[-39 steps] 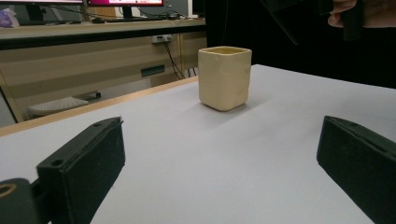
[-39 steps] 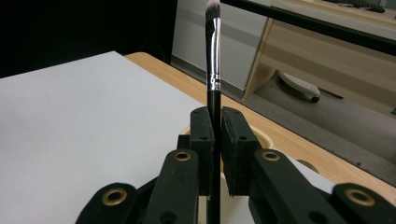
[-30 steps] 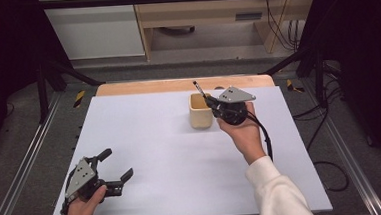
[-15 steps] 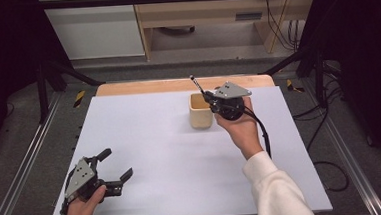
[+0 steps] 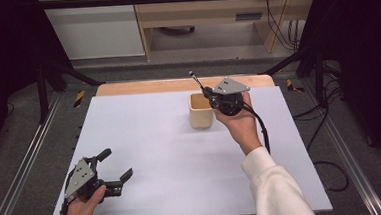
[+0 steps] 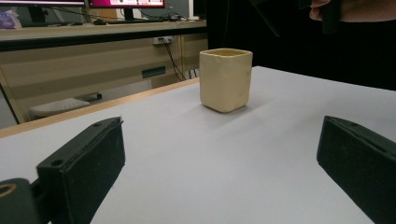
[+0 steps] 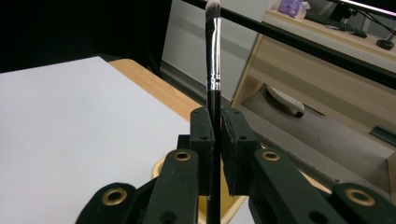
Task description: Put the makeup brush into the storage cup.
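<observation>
The right gripper [image 5: 208, 92] clamped a makeup brush [image 7: 213, 56], bristles up, just above the cream cup [image 5: 201, 110] beneath it; lowering straight would serve best.

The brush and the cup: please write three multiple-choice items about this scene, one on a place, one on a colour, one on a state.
1. Where is the brush?
A. flat on the table
B. clamped in the right gripper
C. in the left gripper

2. What colour is the cup?
A. pale yellow
B. red
C. black

3. How do the jaws of the left gripper stand?
A. shut on the cup
B. shut on nothing
C. open

Answers:
1 B, the right gripper view shows both jaws pressed on its black handle.
2 A, the left gripper view shows its cream walls.
3 C, a wide gap with bare table between them.
</observation>
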A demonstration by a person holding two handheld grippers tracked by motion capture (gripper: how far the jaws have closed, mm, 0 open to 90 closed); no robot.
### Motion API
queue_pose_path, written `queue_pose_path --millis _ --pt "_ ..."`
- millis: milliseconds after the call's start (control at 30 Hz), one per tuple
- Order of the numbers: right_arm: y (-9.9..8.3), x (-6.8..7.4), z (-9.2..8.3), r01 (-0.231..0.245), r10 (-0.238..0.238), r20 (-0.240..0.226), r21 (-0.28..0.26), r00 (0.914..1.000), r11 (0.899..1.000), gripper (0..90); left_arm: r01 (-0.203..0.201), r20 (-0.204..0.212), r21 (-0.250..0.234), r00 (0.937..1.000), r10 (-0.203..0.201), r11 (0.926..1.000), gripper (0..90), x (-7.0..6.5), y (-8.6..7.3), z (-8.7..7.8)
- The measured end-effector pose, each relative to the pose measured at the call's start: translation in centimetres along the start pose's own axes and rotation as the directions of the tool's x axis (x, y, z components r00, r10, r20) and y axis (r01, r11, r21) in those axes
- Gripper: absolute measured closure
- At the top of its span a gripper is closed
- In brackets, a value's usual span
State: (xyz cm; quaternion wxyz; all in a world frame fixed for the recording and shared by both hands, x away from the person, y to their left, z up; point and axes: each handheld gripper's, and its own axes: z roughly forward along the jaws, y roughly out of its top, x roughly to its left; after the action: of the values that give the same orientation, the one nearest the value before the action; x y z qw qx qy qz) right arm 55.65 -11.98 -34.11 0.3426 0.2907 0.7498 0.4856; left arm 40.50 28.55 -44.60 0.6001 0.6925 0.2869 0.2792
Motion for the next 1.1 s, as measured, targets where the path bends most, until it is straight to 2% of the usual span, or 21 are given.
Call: queue_pose_path --millis 467,667,800,1100 --pt "1.1 0.1 1.1 0.006 -0.006 -0.005 -0.020 1.0000 1.000 83.7 0.005 -0.002 -0.006 1.0000 -0.005 1.0000 0.8 0.1 0.0 -0.1" --pt "1.7 0.1 1.3 0.029 -0.029 -0.008 -0.026 0.9995 0.999 83.7 0.012 -0.004 -0.014 0.9999 -0.012 0.9998 0.8 0.3 0.0 -0.1" --pt "1.9 -0.1 1.4 0.015 -0.015 -0.014 -0.045 0.9998 0.999 83.7 0.021 -0.005 -0.022 0.9998 -0.021 0.9996 0.8 0.3 0.0 -0.2" --pt "1.9 -0.4 1.5 0.015 -0.016 -0.016 -0.059 0.9997 0.998 83.6 0.020 -0.005 -0.021 0.9998 -0.020 0.9996 0.8 0.3 0.0 -0.2"
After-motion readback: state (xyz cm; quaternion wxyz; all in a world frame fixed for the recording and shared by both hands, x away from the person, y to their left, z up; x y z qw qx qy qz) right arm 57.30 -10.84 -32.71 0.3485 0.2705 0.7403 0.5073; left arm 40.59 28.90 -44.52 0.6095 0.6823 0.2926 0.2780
